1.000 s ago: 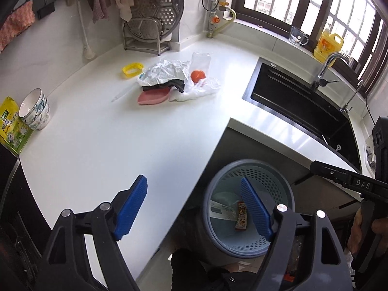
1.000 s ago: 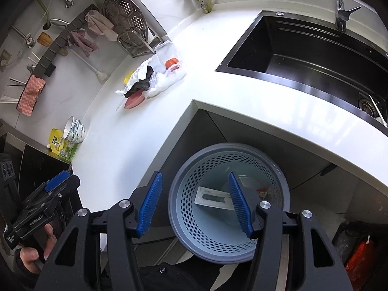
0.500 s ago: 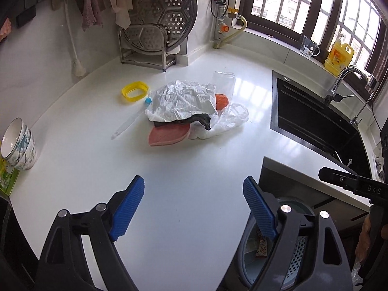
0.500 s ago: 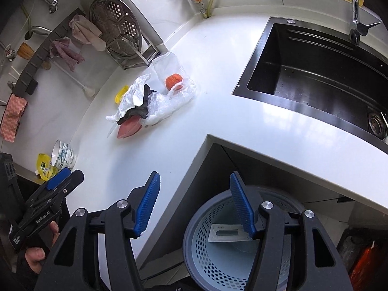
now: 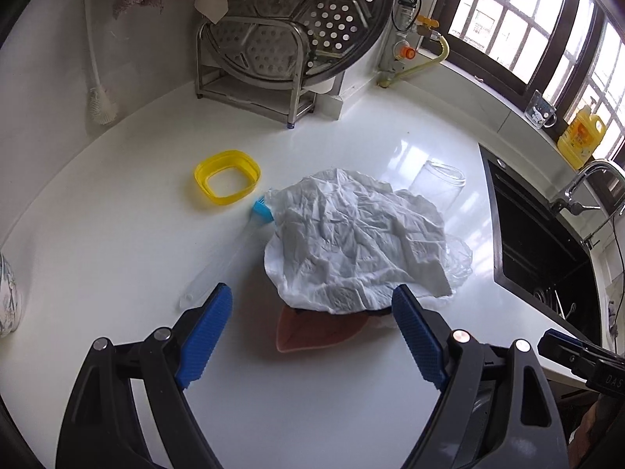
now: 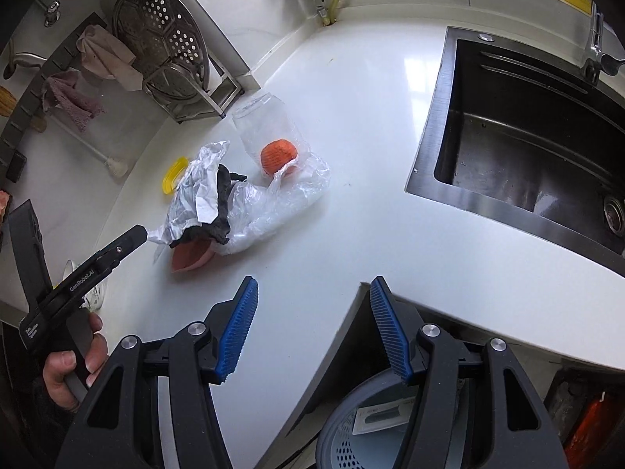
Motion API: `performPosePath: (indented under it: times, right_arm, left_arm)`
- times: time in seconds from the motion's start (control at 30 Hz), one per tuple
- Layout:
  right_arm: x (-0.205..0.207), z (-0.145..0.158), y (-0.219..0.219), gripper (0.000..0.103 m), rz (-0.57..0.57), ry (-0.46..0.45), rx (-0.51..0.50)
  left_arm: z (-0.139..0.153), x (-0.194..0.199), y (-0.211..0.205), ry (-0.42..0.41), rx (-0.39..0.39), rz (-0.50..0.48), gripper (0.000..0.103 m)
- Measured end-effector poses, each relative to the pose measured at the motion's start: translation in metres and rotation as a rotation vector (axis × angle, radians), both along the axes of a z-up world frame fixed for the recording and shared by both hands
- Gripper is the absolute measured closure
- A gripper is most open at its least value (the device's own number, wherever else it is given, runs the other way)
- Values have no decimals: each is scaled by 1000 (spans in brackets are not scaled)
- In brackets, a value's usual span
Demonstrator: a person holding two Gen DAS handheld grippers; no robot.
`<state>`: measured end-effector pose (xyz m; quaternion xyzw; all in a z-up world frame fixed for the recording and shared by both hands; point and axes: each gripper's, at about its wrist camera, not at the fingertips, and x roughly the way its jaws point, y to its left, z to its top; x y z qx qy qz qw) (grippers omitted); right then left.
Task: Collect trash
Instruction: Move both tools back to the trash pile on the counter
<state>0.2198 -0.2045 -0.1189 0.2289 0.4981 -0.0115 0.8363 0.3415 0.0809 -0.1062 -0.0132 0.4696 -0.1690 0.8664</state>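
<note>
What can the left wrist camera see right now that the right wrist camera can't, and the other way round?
Only the left wrist view shows the blue-capped clear tube beside the pile and the whole open yellow ring.

Only the right wrist view shows the orange ball in the clear plastic, the inside of the sink, the grey basket below the counter edge, and the person's hand.

Both show the crumpled white bag, the pink piece under it, the steamer rack, and open, empty jaws.

Steamer tray point(image 5: 297, 19) in rack, oil jug point(image 5: 581, 133) by window, sink point(image 6: 527, 136).
</note>
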Motion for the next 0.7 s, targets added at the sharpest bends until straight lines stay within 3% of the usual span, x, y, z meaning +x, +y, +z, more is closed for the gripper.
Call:
performPosePath:
  times: [0.3,0.37,0.43,0.5,0.63,0.7]
  right_arm:
    - [30,-10,16,45,13,26,-12]
    - [35,-10,16,45,10,23,-12]
    - [39,-10,17,45,8,22,-16]
    - [43,-11,17,45,7,26,-19]
    - [48,-12,18,45,10,31,-25]
    - [52,-13,19,45,8,30,-23]
  left_arm:
    - [-37,43,8,100,-46,3,26]
    - [-44,47,4,129,-46,-18,37]
    - [-50,49,1,158,-58,-45,62]
    - [-51,46,-1,173,-66,-67,80]
    - [-36,36,2,133,-80,-76,95]
    - [-24,30,6,109,-107,-81,97]
